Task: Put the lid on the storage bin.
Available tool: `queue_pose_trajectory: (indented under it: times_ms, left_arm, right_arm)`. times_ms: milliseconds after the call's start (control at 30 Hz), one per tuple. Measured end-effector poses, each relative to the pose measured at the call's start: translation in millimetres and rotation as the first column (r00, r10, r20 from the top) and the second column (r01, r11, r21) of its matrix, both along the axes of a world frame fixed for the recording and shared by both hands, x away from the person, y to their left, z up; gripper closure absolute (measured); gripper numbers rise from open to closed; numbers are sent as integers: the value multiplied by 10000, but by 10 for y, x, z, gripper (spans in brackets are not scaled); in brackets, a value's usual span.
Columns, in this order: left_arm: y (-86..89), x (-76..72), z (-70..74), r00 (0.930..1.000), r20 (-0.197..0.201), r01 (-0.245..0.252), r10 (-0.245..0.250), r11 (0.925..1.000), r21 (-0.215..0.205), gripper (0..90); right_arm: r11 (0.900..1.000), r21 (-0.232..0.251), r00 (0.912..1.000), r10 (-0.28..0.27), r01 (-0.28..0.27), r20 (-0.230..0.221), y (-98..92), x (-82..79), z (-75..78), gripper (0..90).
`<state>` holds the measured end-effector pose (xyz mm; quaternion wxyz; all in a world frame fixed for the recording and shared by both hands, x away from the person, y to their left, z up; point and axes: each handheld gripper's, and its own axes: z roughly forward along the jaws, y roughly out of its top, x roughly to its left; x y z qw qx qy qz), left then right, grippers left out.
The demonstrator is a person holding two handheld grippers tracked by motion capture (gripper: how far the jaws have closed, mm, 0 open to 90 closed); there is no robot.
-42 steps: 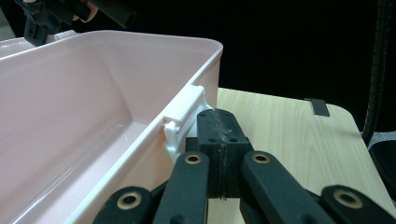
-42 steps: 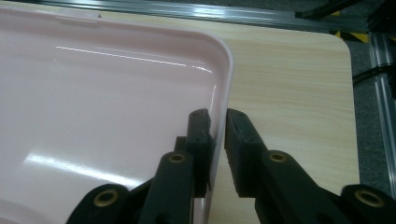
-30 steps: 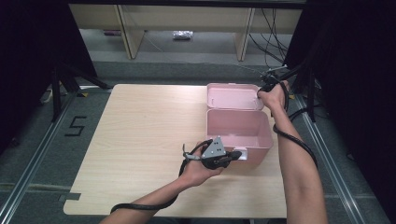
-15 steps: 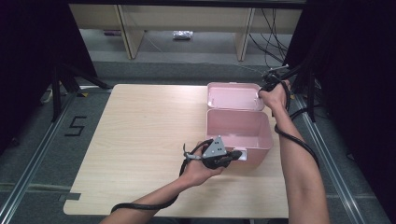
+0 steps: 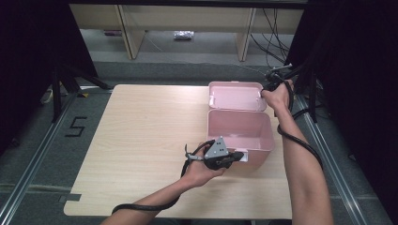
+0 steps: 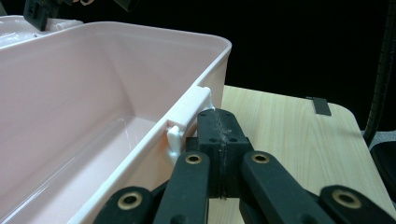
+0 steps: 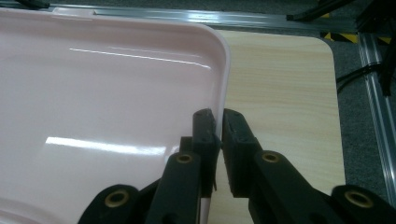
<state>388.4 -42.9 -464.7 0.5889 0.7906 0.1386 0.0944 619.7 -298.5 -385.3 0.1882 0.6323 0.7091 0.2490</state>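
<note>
Pink plastic box (image 5: 240, 135) at desk (image 5: 141, 140) 3 o'clock. Left tool (image 6: 219, 122) shut, bracing white latch (image 6: 189, 119). Right tool (image 7: 218, 122) narrow, pinching lid (image 5: 234, 96) edge: swing lid slowly, keep base pinned.

A light wooden table (image 5: 141, 140) stands on grey carpet (image 5: 37, 164) marked with a black "5" (image 5: 75, 126) in tape. Pale shelving units (image 5: 183, 16) line the far side, cables (image 5: 274, 28) dangle beside them, and darkness flanks both edges.
</note>
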Motion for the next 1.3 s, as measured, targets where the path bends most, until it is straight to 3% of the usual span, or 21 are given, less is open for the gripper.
queue_pose_trajectory:
  times_ms: [133, 267, 333, 367, 467, 533, 600, 767, 833, 967, 1000, 1300]
  left_arm:
    - [-2, 4, 2, 10000, -58, 2, -2, 10000, -17, 897]
    - [-12, 8, -6, 10000, -78, 49, -50, 9999, -124, 897]
    - [-12, 8, -4, 10000, -84, 39, -40, 9999, -110, 897]
    - [-12, 9, -3, 10000, -90, 40, -41, 9999, -106, 897]
    - [-10, 6, 6, 9999, -112, -36, 36, 10000, -9, 897]
    - [-11, 9, 5, 9999, -126, -95, 95, 9999, -44, 897]
    - [-2, 28, 19, 9998, -138, -161, 160, 9999, -28, 897]
    - [-9, 9, 39, 9999, 47, -128, 127, 9995, 278, 897]
    - [-4, 15, 29, 9998, -87, -156, 157, 9998, 103, 897]
    - [1, 8, 28, 9998, -83, -172, 173, 9997, 176, 897]
    - [3, 9, 28, 9998, -105, -158, 160, 9997, 176, 897]
    - [-3, 14, 26, 9999, -121, -122, 124, 9999, 115, 897]
  right_arm:
    - [9994, 244, 9997, -242, 245, -94, 16, -16, 22, 851]
    - [10000, 21, 10000, 13, -13, 74, -13, -23, 43, 852]
    - [9995, 196, 9997, -253, 252, 30, 3, -41, 61, 853]
    - [10000, 88, 9999, -16, 15, 137, -17, -39, 71, 853]
    - [9999, 86, 9998, -77, 76, 158, -15, -51, 91, 854]
    - [9989, 396, 9997, -258, 257, 35, 0, -64, 111, 876]
    - [9997, 128, 9993, 202, -206, 319, -22, -70, 161, 900]
    - [9987, -336, 9976, 413, -395, 558, 51, -60, 249, 900]
    - [9985, -401, 9982, 379, -361, 463, 42, -36, 247, 900]
    - [9999, -139, 10000, -18, 18, -11, 37, -1, 150, 868]
    - [9994, -316, 9999, 150, -147, 82, 10, 15, 111, 860]
    - [9993, 154, 9985, -346, 353, -419, -19, 74, 3, 799]
